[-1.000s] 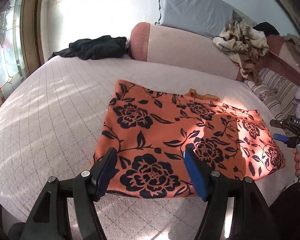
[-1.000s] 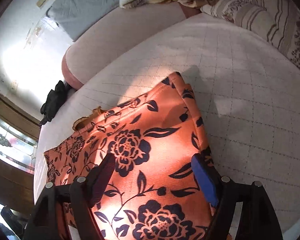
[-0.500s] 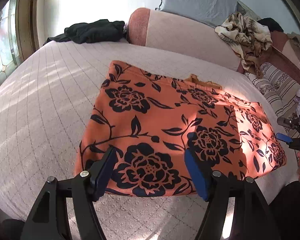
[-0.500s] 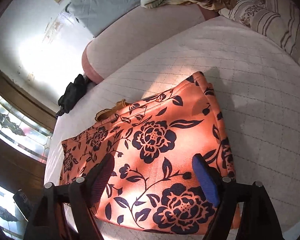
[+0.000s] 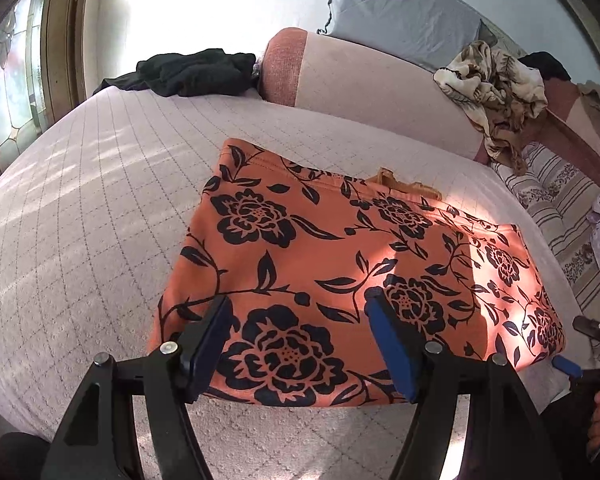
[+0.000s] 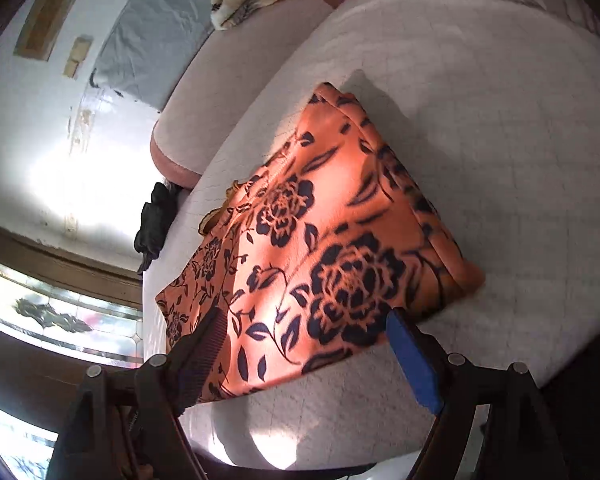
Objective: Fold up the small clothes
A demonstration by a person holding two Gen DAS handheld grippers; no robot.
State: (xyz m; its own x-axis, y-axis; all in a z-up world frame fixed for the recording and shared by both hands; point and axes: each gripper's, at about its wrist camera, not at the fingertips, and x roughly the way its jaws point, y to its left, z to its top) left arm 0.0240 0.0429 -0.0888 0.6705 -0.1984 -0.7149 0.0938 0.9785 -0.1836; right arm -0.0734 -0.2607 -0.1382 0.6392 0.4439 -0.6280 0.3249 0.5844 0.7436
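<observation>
Left to right. At the far left corner of the bed [image 5: 80, 208] lies a dark garment [image 5: 192, 74], untouched. The left gripper [image 5: 296, 332] hangs with its jaws apart over the near left part of the orange floral garment [image 5: 340, 256], holding nothing. The garment lies flat in a folded rectangle near the bed's front edge, a tan scrap [image 5: 404, 186] showing at its far edge. Compared with one second earlier, both cameras have drawn back and risen, so more of the garment is in view; the cloth itself has not shifted. This suggests a completed fold, with both tools withdrawing before the next one. The right gripper [image 6: 304, 344], jaws likewise apart and empty, is above the garment's right end. A patterned cloth heap [image 5: 496, 92] rests on the bolster [image 5: 364, 80] at the far right.
</observation>
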